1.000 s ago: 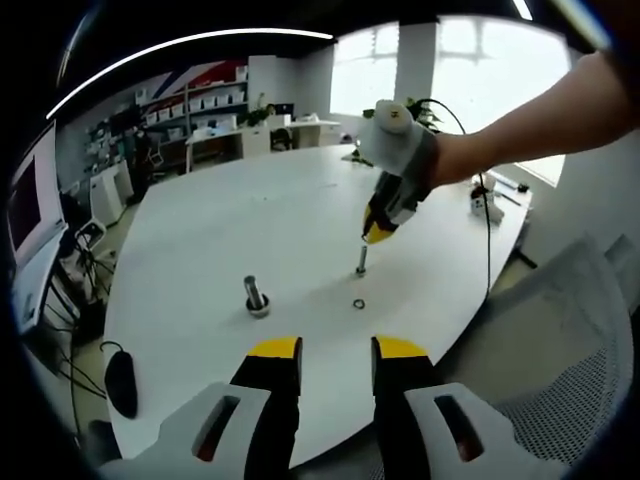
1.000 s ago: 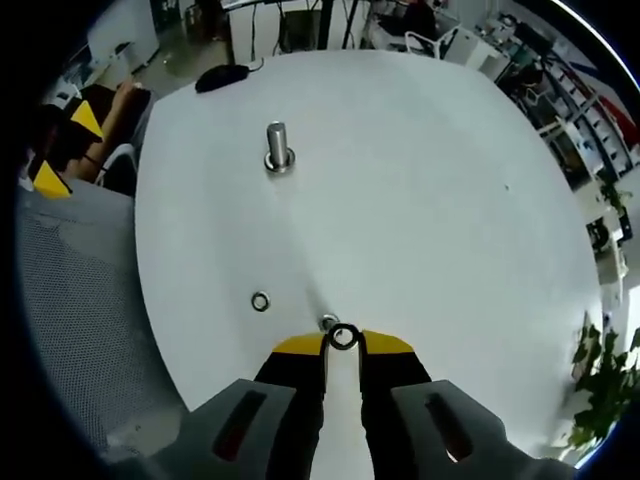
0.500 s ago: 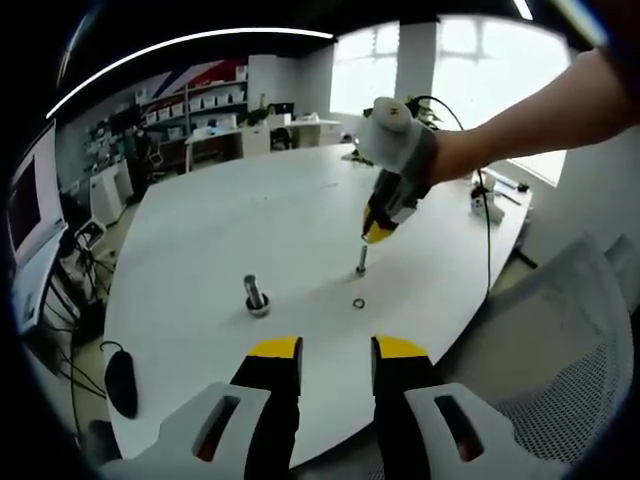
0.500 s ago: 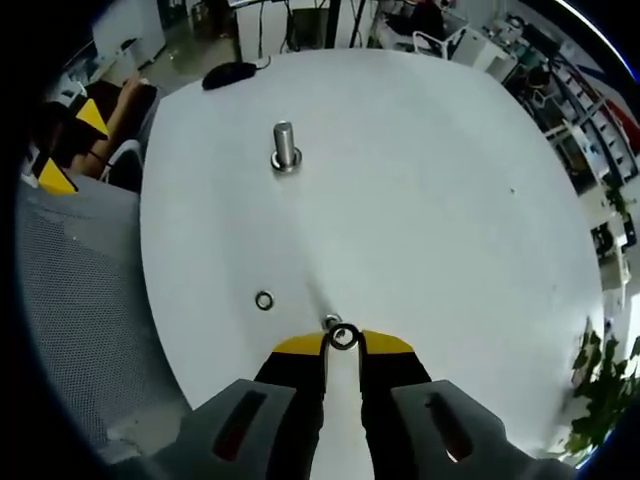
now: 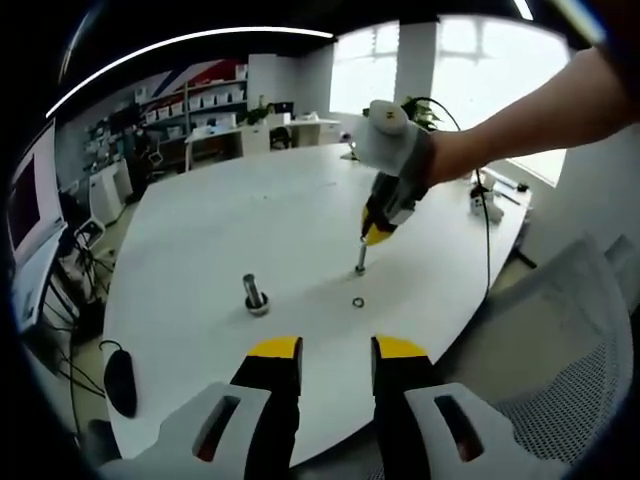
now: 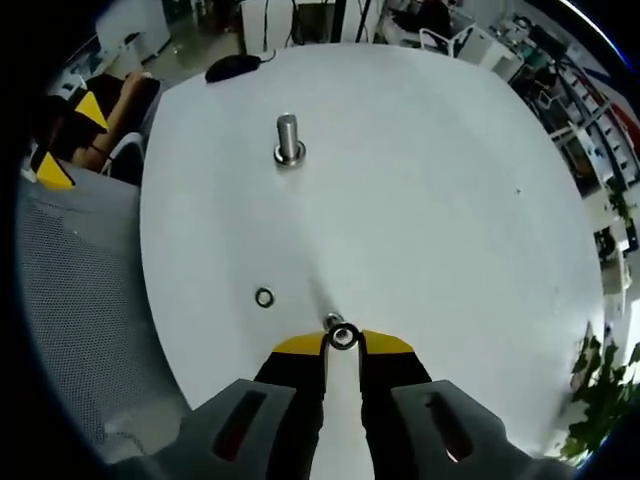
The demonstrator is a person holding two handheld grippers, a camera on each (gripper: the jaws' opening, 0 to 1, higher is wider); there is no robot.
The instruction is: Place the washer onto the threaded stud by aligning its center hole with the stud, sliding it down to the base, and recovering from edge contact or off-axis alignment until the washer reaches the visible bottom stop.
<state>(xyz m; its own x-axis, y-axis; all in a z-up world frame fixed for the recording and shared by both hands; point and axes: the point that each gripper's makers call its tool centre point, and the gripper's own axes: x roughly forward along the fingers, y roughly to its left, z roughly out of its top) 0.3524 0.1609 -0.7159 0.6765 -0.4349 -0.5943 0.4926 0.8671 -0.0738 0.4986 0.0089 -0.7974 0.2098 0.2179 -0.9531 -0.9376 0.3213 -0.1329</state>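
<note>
Over a white desk (image 6: 450, 200), our right claw (image 6: 343, 343) grips a washer (image 6: 343, 336) between its yellow tips, holding it directly above the small threaded stud (image 6: 331, 321). From the left gripper view we see that claw (image 5: 375, 235) poised just over the stud (image 5: 360, 262). A second washer (image 6: 264, 297) lies flat on the desk nearby, and a larger stud (image 6: 289, 138) stands well apart. Our left claw (image 5: 336, 348) hangs back, jaws apart, holding nothing.
</note>
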